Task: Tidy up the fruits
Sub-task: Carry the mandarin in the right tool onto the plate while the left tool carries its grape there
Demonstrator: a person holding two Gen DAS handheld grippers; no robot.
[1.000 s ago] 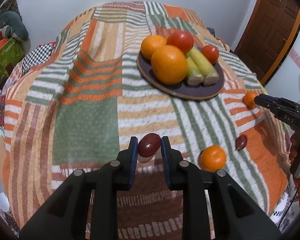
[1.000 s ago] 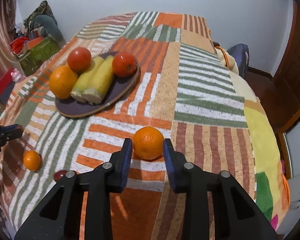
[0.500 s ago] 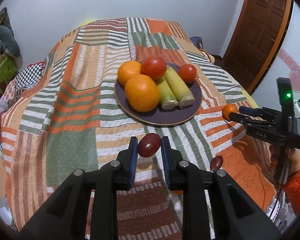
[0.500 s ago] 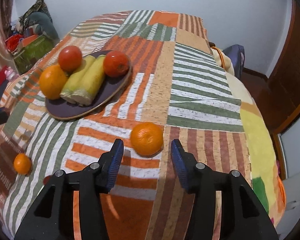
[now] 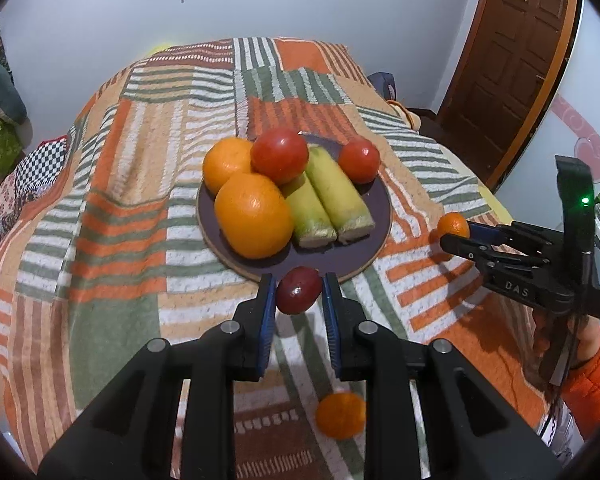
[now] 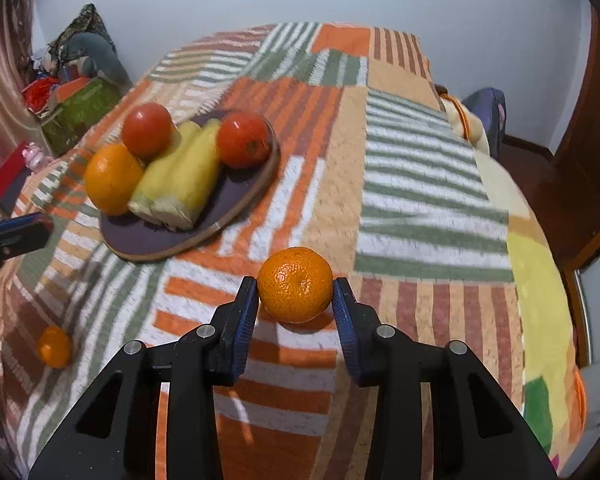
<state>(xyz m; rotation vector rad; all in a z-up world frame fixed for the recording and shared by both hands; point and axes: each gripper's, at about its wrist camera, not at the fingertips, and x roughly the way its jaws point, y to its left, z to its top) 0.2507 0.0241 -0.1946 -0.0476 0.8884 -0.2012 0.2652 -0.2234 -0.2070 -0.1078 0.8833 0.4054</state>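
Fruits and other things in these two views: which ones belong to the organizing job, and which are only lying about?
Job:
- dark red fruit, in the left tool
- mandarin, between the right tool's fingers
- small mandarin on the blanket
- plate of oranges, tomatoes and corn

Lying about:
- striped blanket
- green box
- wooden door
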